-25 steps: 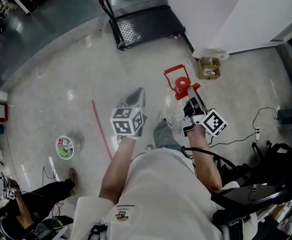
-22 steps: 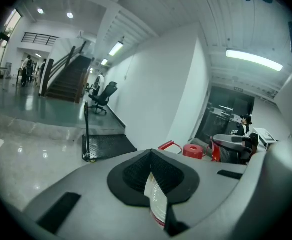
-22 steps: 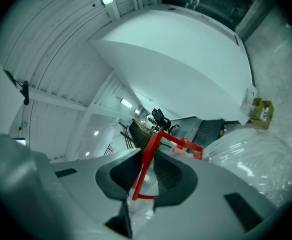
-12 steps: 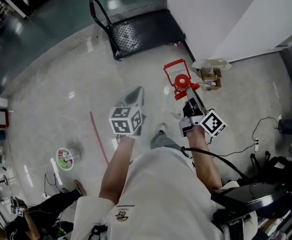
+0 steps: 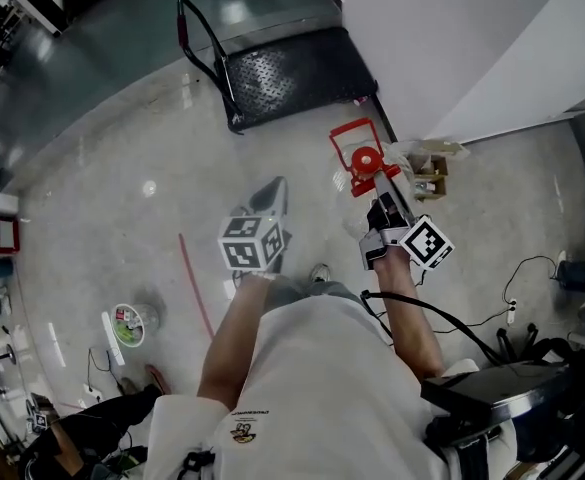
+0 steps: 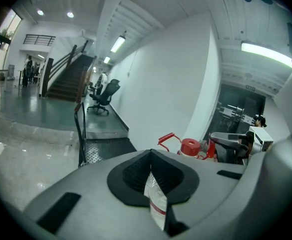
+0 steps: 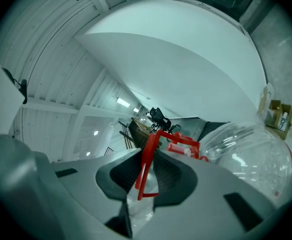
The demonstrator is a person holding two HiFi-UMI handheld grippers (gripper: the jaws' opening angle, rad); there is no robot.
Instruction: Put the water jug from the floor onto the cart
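Currently the water jug (image 5: pixel 356 204) hangs from the right tool (image 5: pixel 380 186), off the pale speckled floor (image 5: pixel 122 218) and short of the cart (image 5: pixel 292 73). In the head view it sits just in front of the cart's near right corner, close to the white wall (image 5: pixel 442 38). The right tool is clenched on the jug's red handle (image 5: pixel 350 138). In the right gripper view the red bar of that handle runs straight between the two dark pads, and the clear, rounded body of the jug bulges out to the right. The jug's red cap (image 5: pixel 364 161) points away from the person, toward the cart. The left tool (image 5: pixel 272 193) is held out beside the jug, apart from it, with its marker cube (image 5: pixel 254 242) facing up. In the left gripper view its jaws meet at the tips and grasp nothing. A pale sliver with a red stripe shows through the narrow slit behind the tips, and what it is cannot be told. That same view shows the cart's black studded deck and upright push handle ahead on the left, with the jug's cap and handle off to the right. A small cardboard box (image 5: pixel 427 168) stands by the wall, and a thin red stick (image 5: pixel 197 283) lies on the floor to the left of the person.
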